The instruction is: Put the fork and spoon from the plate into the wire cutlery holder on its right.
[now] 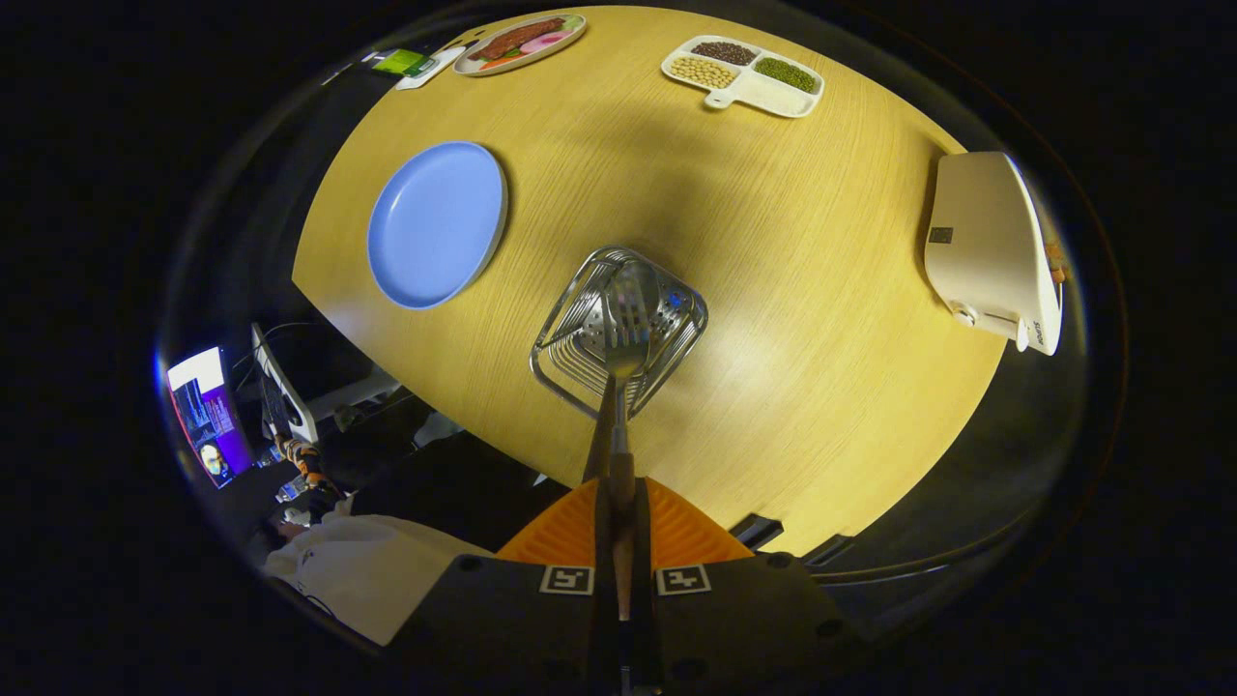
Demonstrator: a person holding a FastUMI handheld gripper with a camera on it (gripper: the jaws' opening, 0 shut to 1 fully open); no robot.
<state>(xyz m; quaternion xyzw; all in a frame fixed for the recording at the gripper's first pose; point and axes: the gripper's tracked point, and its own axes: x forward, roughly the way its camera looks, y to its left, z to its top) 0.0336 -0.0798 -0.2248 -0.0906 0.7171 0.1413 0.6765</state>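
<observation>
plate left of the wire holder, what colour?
Light blue plate, best seen in the gripper view; gripper is shut on the fork.

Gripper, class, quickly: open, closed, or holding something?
Gripper: closed on the fork handle, with the fork's head hanging over the wire holder.

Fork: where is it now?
Gripper view: the fork is clamped in the gripper, its tines over the wire holder just ahead, right of the blue plate.

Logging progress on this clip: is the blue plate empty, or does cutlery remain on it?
Empty: the blue plate shows bare. The gripper is shut on the fork above the wire holder.
</observation>
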